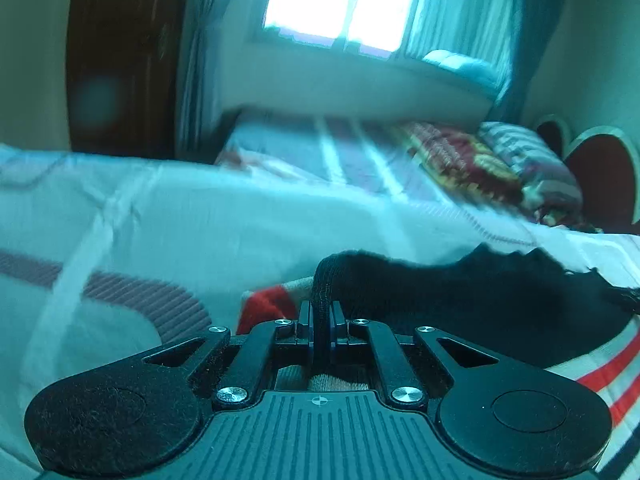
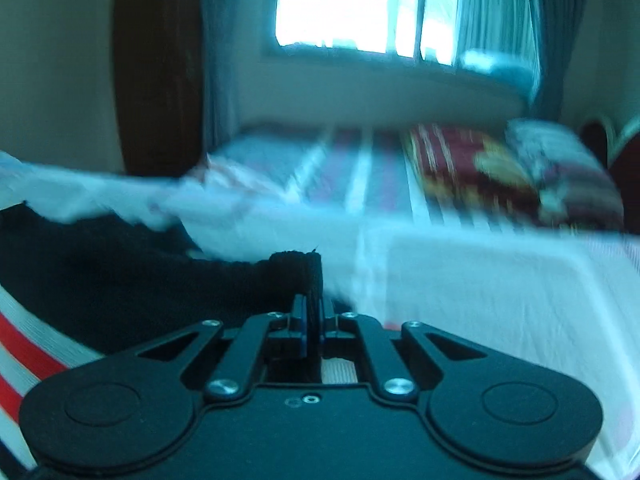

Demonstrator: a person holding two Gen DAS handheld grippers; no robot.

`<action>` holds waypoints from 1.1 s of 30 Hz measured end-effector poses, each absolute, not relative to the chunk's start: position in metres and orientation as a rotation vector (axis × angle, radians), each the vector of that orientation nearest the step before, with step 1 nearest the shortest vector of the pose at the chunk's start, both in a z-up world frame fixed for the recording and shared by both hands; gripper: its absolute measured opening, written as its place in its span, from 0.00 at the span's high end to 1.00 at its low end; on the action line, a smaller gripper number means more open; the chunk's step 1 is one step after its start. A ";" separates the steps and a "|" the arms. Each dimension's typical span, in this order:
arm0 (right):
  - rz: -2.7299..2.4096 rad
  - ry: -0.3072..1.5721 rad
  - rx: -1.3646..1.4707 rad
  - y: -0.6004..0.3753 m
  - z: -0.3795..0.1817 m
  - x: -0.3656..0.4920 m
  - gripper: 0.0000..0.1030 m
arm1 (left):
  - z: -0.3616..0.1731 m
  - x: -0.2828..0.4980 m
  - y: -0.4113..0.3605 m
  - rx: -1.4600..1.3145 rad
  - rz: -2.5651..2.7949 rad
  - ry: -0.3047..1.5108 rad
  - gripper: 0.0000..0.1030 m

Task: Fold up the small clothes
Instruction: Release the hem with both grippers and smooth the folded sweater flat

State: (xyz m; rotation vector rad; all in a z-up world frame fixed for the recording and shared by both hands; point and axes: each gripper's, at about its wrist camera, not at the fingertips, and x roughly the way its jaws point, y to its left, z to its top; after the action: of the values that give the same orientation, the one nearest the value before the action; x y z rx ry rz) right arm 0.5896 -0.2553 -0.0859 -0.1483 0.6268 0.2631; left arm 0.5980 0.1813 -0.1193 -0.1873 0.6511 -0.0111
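A small black knitted garment (image 1: 480,296) lies across a white cloth with red stripes (image 1: 600,368) on the bed. My left gripper (image 1: 322,316) is shut on the garment's ribbed left edge, which stands up between the pads. In the right wrist view the same black garment (image 2: 120,280) stretches off to the left. My right gripper (image 2: 314,314) is shut on its right edge, a fold of black knit pinched between the pads. The red-striped cloth (image 2: 28,352) shows at the lower left. The garment's underside is hidden.
A pale bedsheet (image 1: 200,224) covers the bed. A dark red patterned blanket (image 1: 460,156) and a striped pillow (image 1: 532,160) lie at the far right. Behind stand a window (image 1: 340,0), curtains and a dark wooden door (image 1: 120,60). The blanket (image 2: 480,156) is blurred in the right wrist view.
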 end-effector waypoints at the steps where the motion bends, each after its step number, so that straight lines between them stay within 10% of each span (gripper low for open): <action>1: 0.261 0.628 -0.157 -0.254 -0.085 0.590 0.93 | -0.118 0.600 0.178 -0.160 -0.005 0.661 0.93; 5: 0.250 0.616 -0.204 -0.249 -0.078 0.584 0.77 | -0.107 0.600 0.172 -0.099 -0.001 0.676 0.80; 7: 0.279 0.562 -0.225 -0.245 -0.067 0.567 0.71 | -0.090 0.584 0.172 -0.123 0.023 0.614 0.52; 16: 0.642 0.556 -0.381 -0.149 -0.082 0.531 0.77 | -0.095 0.570 0.040 0.110 -0.327 0.642 0.51; 33: 0.421 0.545 -0.253 -0.229 -0.062 0.514 0.68 | -0.086 0.521 0.118 -0.002 -0.082 0.480 0.39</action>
State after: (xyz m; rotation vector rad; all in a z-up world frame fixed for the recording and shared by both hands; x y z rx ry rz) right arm 0.5145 -0.2289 -0.0616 -0.2534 0.5448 0.4212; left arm 0.5209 0.1179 -0.0859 -0.0023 0.4796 -0.0822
